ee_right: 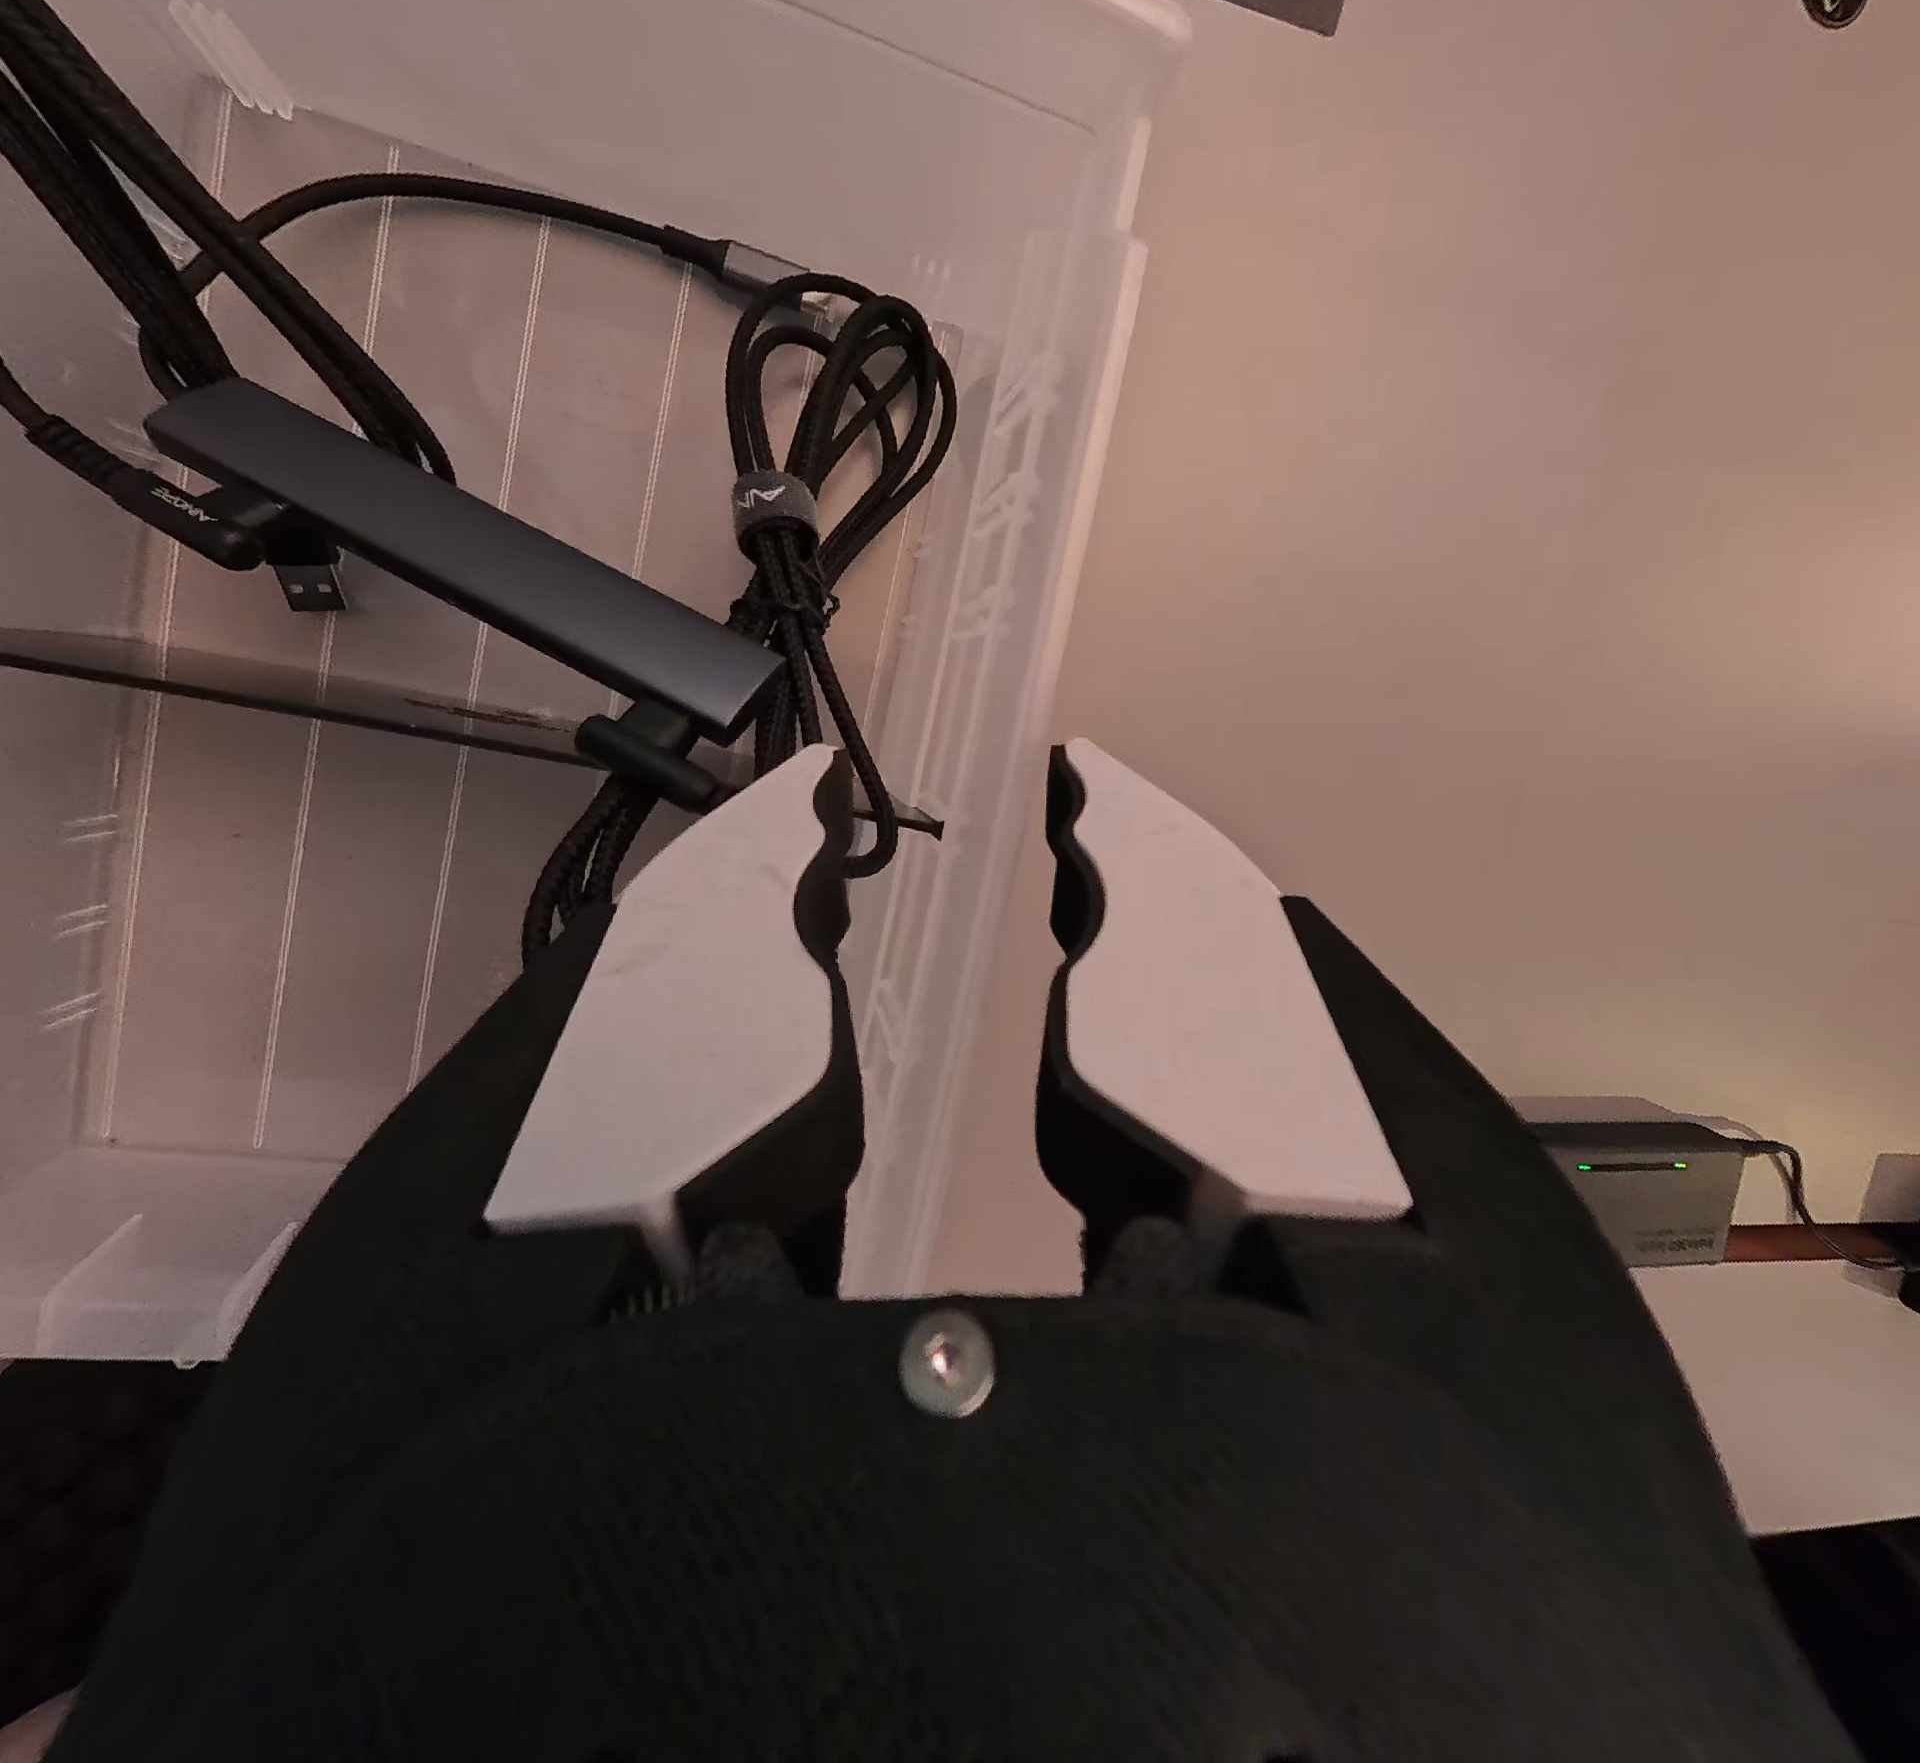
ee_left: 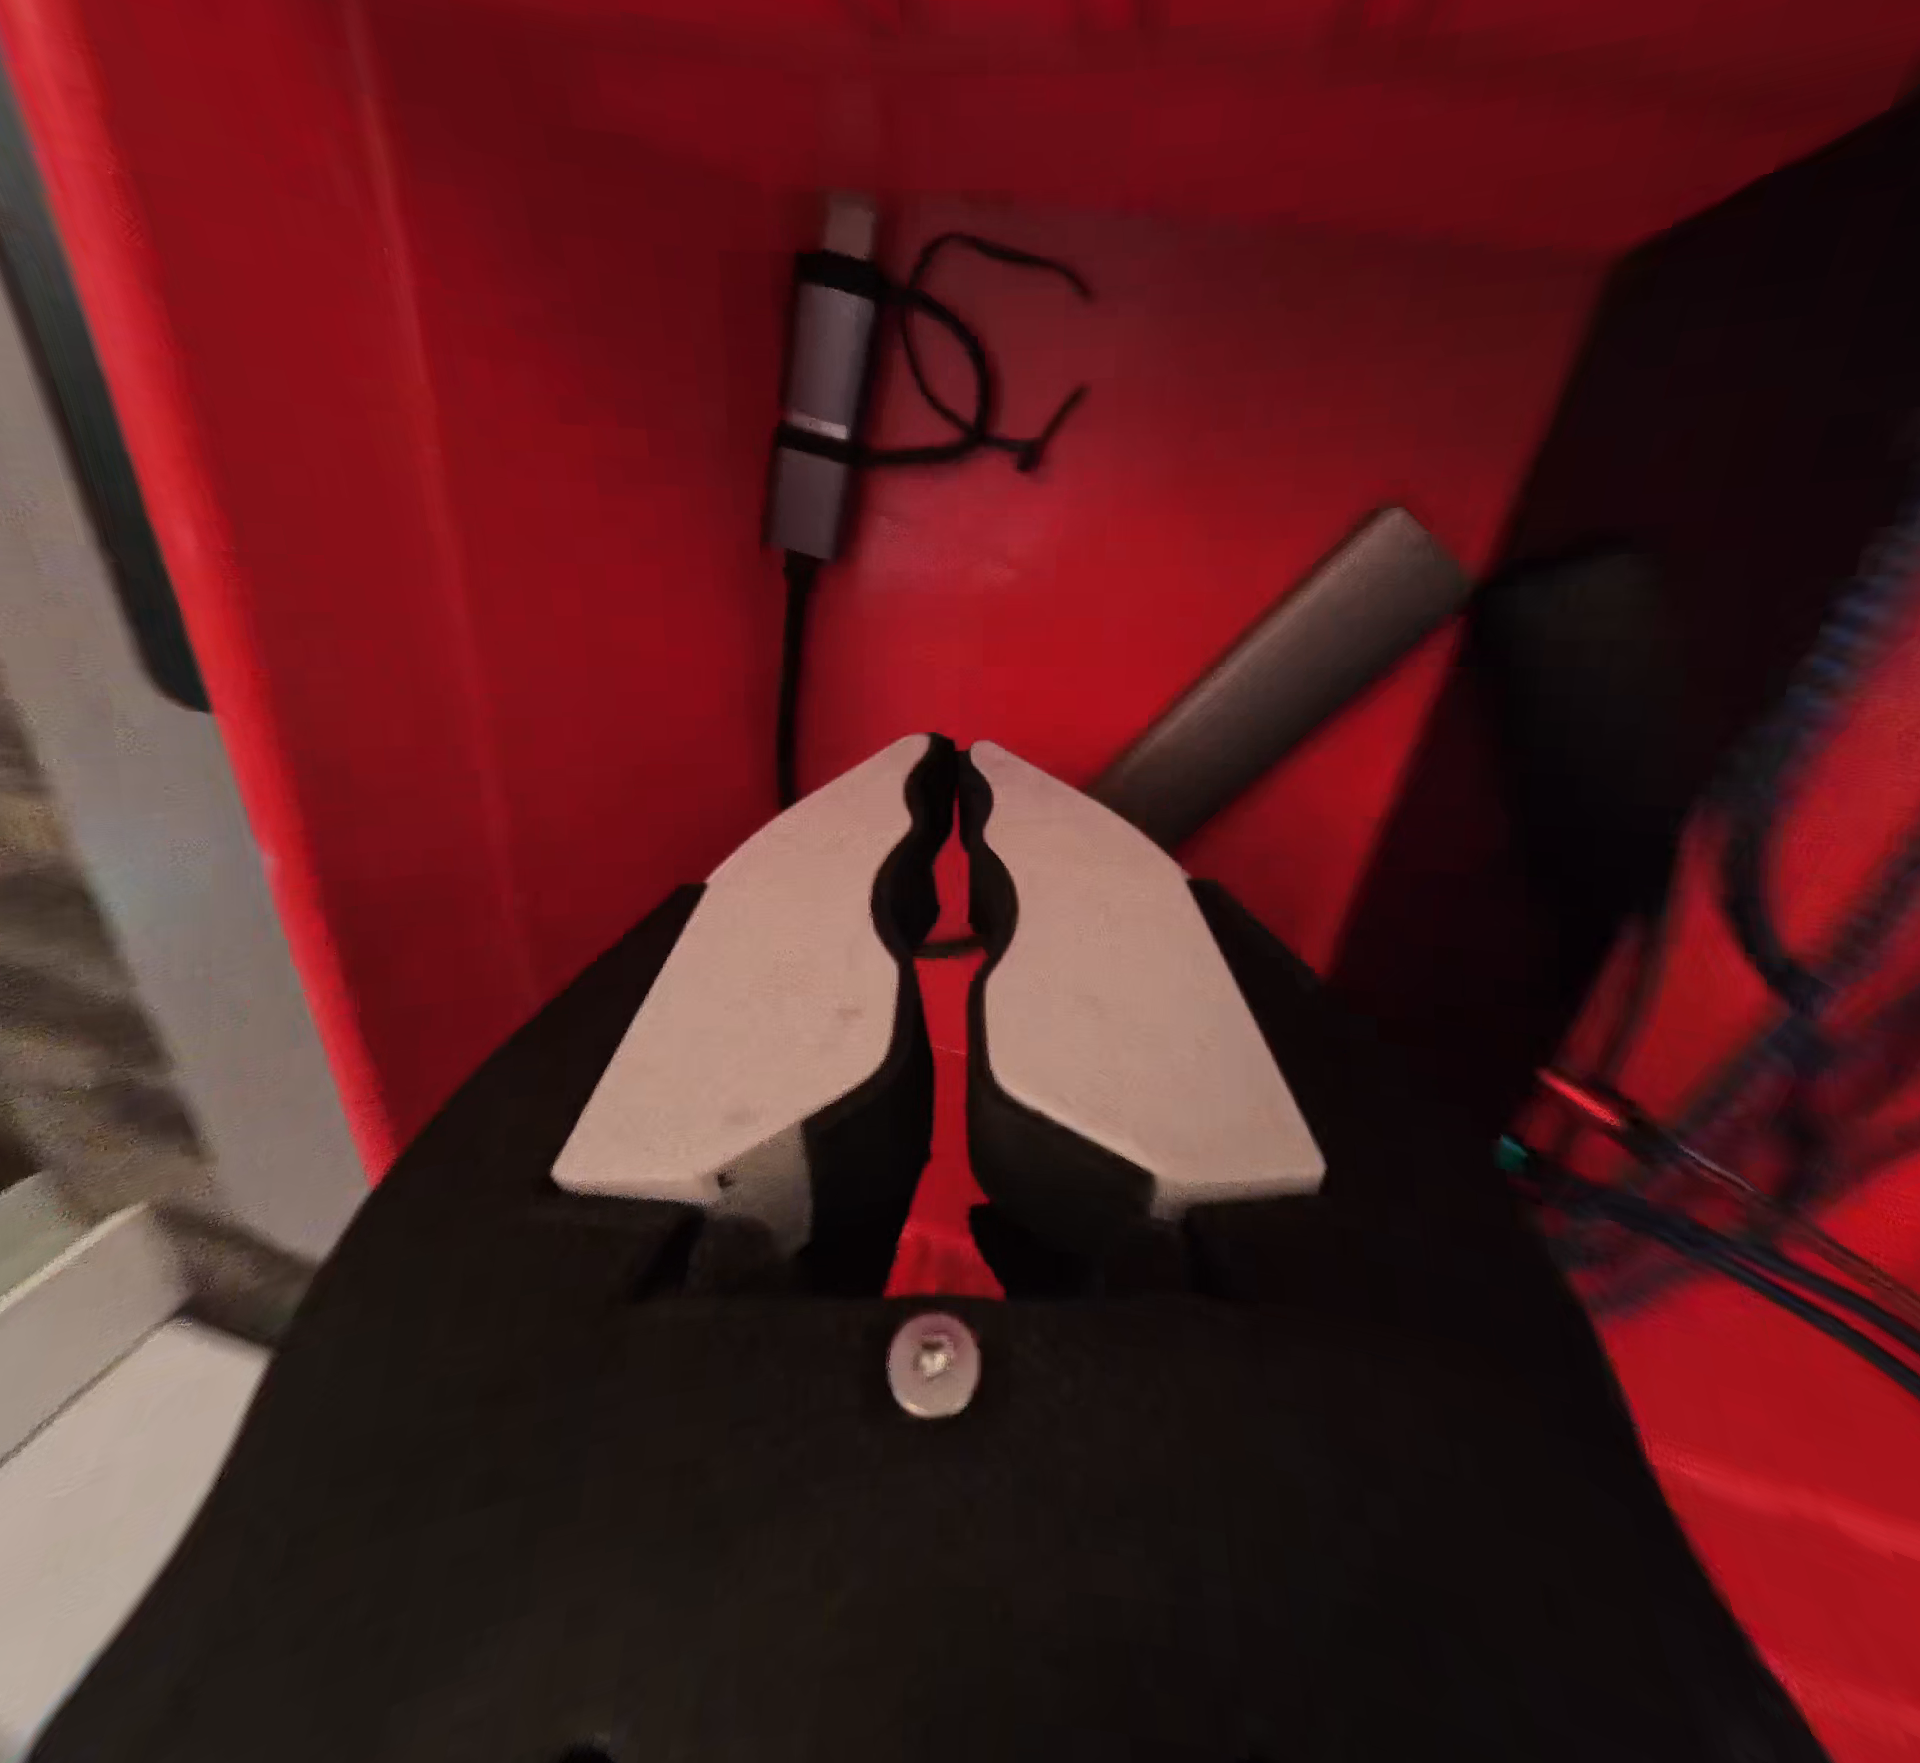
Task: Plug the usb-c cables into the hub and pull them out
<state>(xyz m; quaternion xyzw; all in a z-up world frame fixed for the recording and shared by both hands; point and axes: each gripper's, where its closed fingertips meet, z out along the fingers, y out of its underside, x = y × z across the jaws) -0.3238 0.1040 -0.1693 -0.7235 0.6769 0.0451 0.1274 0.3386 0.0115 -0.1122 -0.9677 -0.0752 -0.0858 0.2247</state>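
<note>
In the left wrist view my left gripper is shut, with its fingertips together over the red floor of a red container. A grey adapter with a black cable lies just beyond the tips; the cable runs down behind my left finger. A dark grey hub lies aslant to the right, its near end hidden behind my right finger. In the right wrist view my right gripper is open with nothing between the pads, over the right wall of a clear bin. A dark hub and a strapped bundle of black braided cables lie in that bin.
A thin black cord lies beside the adapter. Blurred braided cables hang at the right. In the bin, an angled plug sits at the hub's near end and a loose USB plug lies beside it. A grey box with a green light stands far right. The gap from one gripper's tips to the other's is roughly 65 cm. The dark grey hub lies around 6 cm away from my left fingertips. My left gripper's tips are some 7 cm from the grey adapter.
</note>
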